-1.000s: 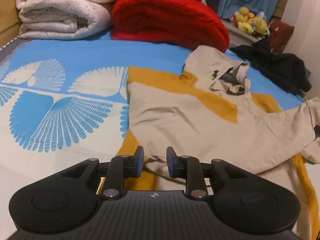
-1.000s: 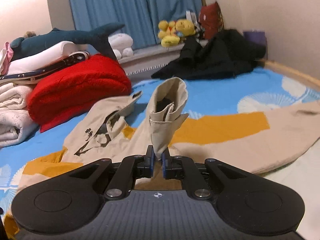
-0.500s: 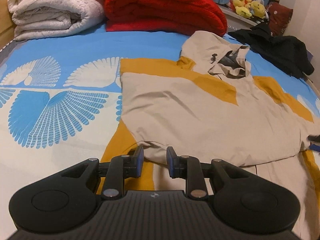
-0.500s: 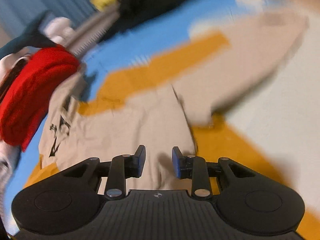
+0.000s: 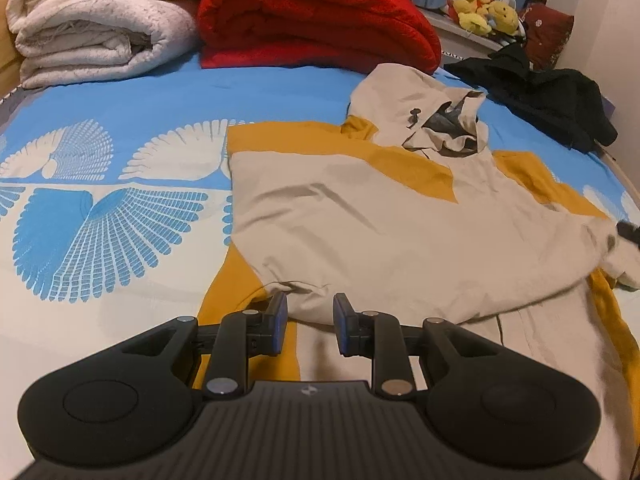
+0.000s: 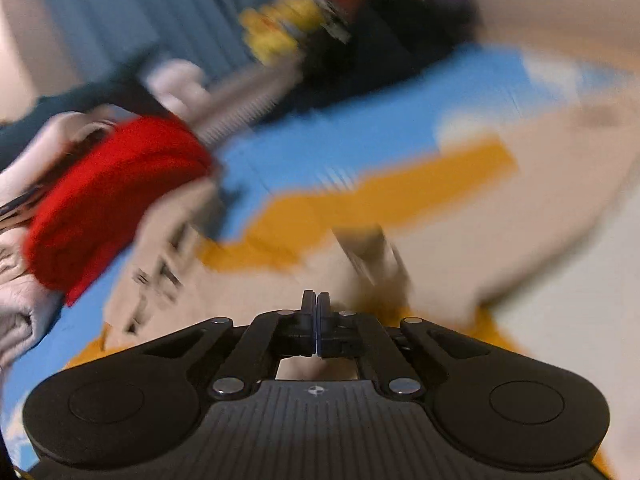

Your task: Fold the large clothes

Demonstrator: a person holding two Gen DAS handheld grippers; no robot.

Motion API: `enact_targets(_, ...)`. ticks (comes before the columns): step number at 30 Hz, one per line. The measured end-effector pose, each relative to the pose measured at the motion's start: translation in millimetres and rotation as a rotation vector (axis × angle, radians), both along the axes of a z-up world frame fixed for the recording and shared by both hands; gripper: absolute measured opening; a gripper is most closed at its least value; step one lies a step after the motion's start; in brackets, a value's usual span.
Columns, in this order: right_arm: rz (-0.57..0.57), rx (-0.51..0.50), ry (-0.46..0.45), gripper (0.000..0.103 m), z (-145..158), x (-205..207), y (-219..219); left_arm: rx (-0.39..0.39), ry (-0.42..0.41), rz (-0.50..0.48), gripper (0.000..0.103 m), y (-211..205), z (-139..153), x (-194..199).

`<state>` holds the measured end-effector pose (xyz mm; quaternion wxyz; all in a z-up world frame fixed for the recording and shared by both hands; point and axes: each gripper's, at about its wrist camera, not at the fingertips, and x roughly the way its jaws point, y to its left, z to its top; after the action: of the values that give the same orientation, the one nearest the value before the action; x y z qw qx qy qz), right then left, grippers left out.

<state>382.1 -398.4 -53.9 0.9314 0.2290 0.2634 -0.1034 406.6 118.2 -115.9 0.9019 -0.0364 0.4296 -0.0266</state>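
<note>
A large beige and mustard hooded jacket [image 5: 392, 224] lies spread on the blue and white bedspread [image 5: 100, 184], with one sleeve folded across its body. My left gripper [image 5: 310, 320] is open and empty, just above the jacket's near left hem. My right gripper [image 6: 316, 312] has its jaws closed together with nothing between them, over the jacket [image 6: 460, 264]; that view is heavily blurred. A dark tip of the right gripper [image 5: 629, 231] shows at the right edge of the left wrist view, at the folded sleeve's cuff.
A folded white quilt [image 5: 100, 20] and a red blanket [image 5: 316, 20] are stacked at the head of the bed. A black garment [image 5: 548, 96] lies at the far right near yellow plush toys [image 5: 484, 12]. A wall runs along the right side.
My right gripper let go of the sleeve it held up, laid it across the jacket, then closed empty while moving fast. My left gripper stayed open and drew slightly nearer the hem.
</note>
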Motion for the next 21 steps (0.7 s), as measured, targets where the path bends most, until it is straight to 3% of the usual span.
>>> enact_targets(4,-0.107,-0.064,0.148,0.005,-14,7,-5,0.001,0.009,-0.001,0.027,1,-1,-1)
enact_targets(7,-0.043,0.039,0.112,0.005,-19,8,-8,-0.004,0.004,-0.004,0.027,1,1,0)
enact_targets(9,0.023,0.107,0.137,0.007,-28,14,-8,-0.008,0.003,-0.004,0.027,0,1,1)
enact_targets(12,-0.015,0.13,0.344,0.007,-60,25,-16,-0.006,0.007,-0.012,0.027,-3,-1,1)
enact_targets(14,-0.03,0.154,0.322,0.007,-59,22,-18,0.0,0.008,-0.021,0.027,-6,-2,0)
enact_targets(17,0.014,0.067,0.281,0.008,-43,25,-12,0.001,0.004,-0.018,0.027,-4,-1,0)
enact_targets(21,-0.025,0.014,0.254,0.009,-27,16,-11,0.004,0.001,-0.01,0.027,-3,-1,0)
